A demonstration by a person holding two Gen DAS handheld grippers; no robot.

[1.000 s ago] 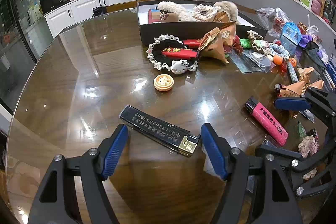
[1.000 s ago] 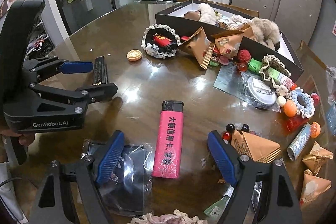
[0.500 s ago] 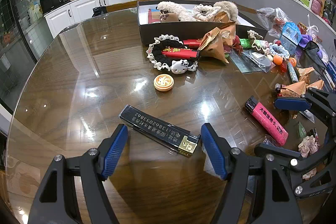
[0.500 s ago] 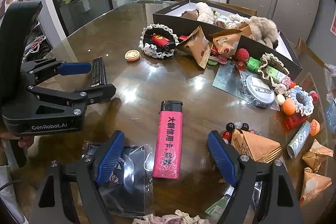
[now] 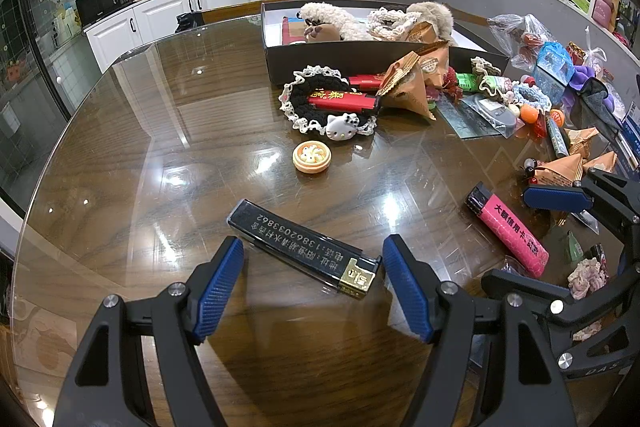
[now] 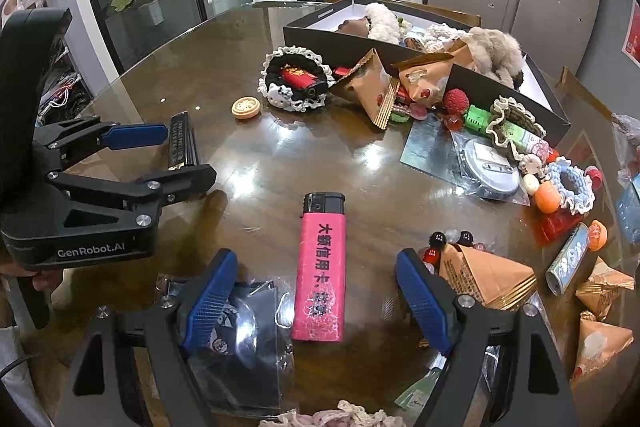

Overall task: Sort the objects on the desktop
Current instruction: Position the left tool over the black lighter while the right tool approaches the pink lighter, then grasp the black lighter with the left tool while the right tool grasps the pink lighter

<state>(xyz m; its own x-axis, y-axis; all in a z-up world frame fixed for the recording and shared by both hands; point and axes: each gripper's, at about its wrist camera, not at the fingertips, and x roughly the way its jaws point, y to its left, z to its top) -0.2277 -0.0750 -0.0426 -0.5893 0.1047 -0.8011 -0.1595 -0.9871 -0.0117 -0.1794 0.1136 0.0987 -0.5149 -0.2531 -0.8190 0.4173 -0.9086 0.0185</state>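
Note:
A long black lighter (image 5: 304, 250) with a gold end lies flat on the glass-topped table, between the blue pads of my left gripper (image 5: 313, 277), which stands open and does not touch it. A pink lighter (image 6: 322, 271) with a black cap lies between the pads of my right gripper (image 6: 316, 297), also open and clear of it. From the right wrist view the left gripper (image 6: 160, 155) is at the left with the black lighter (image 6: 182, 143) between its fingers. The pink lighter (image 5: 508, 229) shows at the right of the left wrist view.
A black box (image 5: 340, 53) with plush items stands at the back. Before it lie a lace-edged black scrunchie with a red lighter (image 5: 342, 102), a round orange charm (image 5: 311, 157), brown paper packets (image 6: 486, 275), a clear bag (image 6: 240, 343) and small trinkets at the right.

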